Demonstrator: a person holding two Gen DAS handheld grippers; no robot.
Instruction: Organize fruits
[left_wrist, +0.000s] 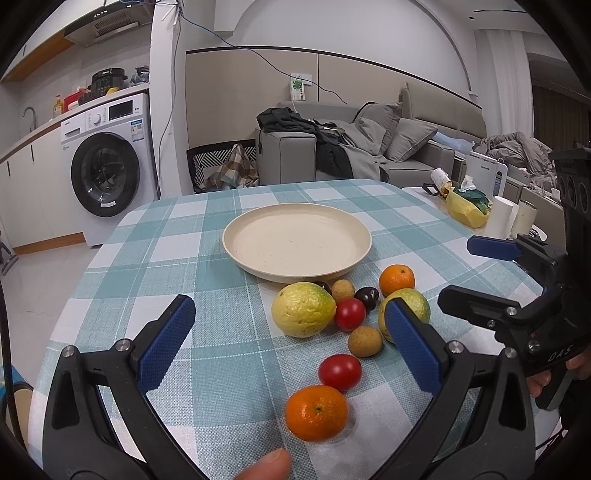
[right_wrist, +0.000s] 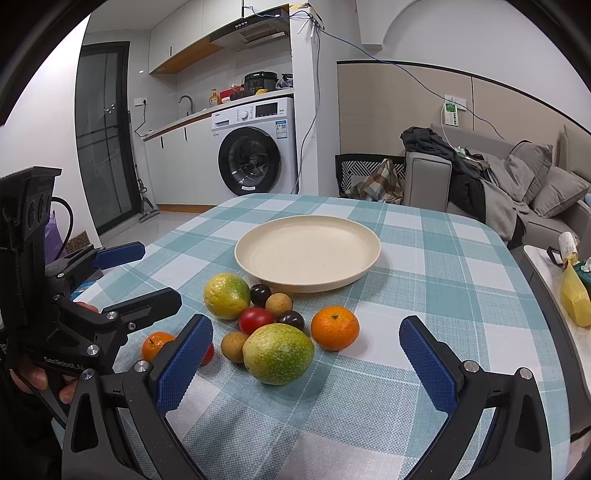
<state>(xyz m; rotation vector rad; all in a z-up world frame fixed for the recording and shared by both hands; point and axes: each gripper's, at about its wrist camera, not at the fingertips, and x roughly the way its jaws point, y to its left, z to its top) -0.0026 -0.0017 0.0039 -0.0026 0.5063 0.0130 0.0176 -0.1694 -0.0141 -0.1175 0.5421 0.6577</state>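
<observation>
An empty cream plate (left_wrist: 295, 236) (right_wrist: 306, 251) sits mid-table. In front of it lies a cluster of fruit: two yellow-green fruits (left_wrist: 303, 309) (right_wrist: 277, 353), two mandarins (left_wrist: 317, 412) (right_wrist: 334, 328), two cherry tomatoes (left_wrist: 349, 314), two longans (left_wrist: 365, 341) and two dark plums (left_wrist: 367, 297). My left gripper (left_wrist: 290, 343) (right_wrist: 136, 278) is open just above the cloth, its fingers wide on either side of the near fruits. My right gripper (right_wrist: 306, 365) (left_wrist: 480, 277) is open too, facing the greener fruit and holding nothing.
The table (left_wrist: 184, 258) wears a teal checked cloth. A side table at the right holds a yellow bag (left_wrist: 463, 210) and white cups (left_wrist: 498, 218). A washing machine (left_wrist: 107, 166) and a sofa (left_wrist: 369, 147) stand beyond the far edge.
</observation>
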